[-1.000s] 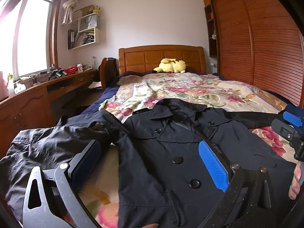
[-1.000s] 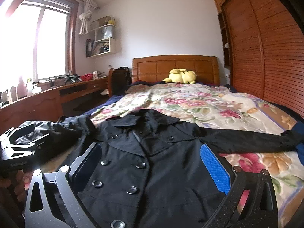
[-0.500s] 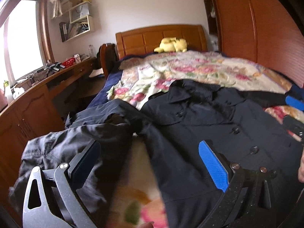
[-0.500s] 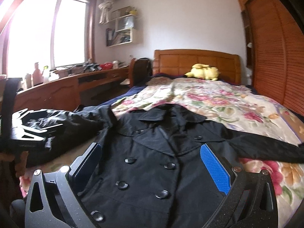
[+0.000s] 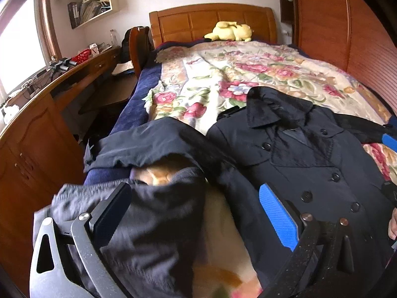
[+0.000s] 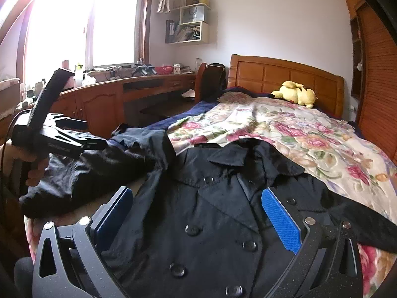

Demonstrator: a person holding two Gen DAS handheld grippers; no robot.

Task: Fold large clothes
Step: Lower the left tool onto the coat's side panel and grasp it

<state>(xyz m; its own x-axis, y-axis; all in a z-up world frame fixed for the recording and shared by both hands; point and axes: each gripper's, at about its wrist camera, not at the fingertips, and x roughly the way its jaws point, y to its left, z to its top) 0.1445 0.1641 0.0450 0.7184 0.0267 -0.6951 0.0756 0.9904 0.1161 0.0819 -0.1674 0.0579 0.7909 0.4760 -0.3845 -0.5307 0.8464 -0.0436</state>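
Note:
A black double-breasted coat (image 5: 307,164) lies face up on the flowered bedspread (image 5: 248,74), collar toward the headboard. It also shows in the right wrist view (image 6: 211,223). Its left sleeve (image 5: 153,198) is bunched at the bed's left edge. My left gripper (image 5: 196,213) is open just above that sleeve. My right gripper (image 6: 196,216) is open above the coat's buttoned front. In the right wrist view my left gripper (image 6: 74,136) hovers over the sleeve (image 6: 99,168).
A yellow plush toy (image 5: 230,31) lies by the wooden headboard (image 5: 213,22). A wooden desk (image 5: 49,94) and a chair (image 5: 136,47) stand left of the bed. A wardrobe with slatted doors (image 5: 347,37) runs along the right.
My left gripper has swung left and down toward the bunched sleeve. My right gripper has turned left and come lower over the coat's front. Both stay open.

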